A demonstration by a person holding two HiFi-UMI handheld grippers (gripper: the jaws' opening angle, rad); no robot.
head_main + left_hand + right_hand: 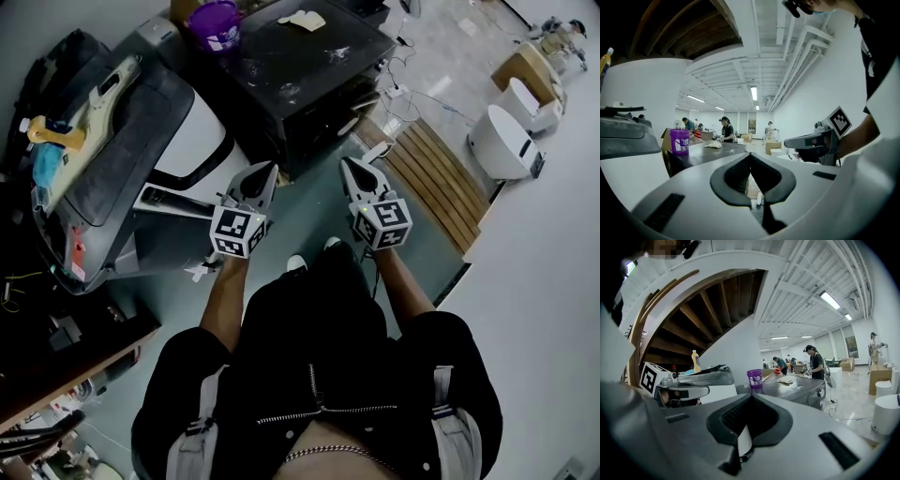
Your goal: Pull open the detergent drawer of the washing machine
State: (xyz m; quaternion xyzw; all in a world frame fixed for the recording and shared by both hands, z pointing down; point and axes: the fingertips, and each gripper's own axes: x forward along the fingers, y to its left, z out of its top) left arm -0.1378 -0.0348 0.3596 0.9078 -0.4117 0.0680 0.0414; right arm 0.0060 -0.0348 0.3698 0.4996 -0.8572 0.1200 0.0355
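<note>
Two washing machines stand ahead of me: a grey and white one (pixel 141 141) at the left and a black one (pixel 300 84) (pixel 797 387) beyond it. I cannot pick out a detergent drawer in any view. My left gripper (pixel 267 171) (pixel 750 161) is shut and holds nothing, hanging in the air short of the machines. Beside it my right gripper (pixel 349 164) (pixel 751 399) is shut and empty too. Each gripper also shows in the other's view, the right gripper (pixel 811 140) at the right edge and the left gripper (pixel 689 390) at the left. Both point roughly level, towards the black machine.
A purple bucket (pixel 216 23) (pixel 679 140) (pixel 754 378) stands on the black machine. A yellow bottle (pixel 52 131) (pixel 695 361) lies on the grey one. A wooden slatted pallet (pixel 436 178), floor cables (pixel 398 94) and white units (pixel 506 141) are to the right. People (pixel 815 362) work at the far tables.
</note>
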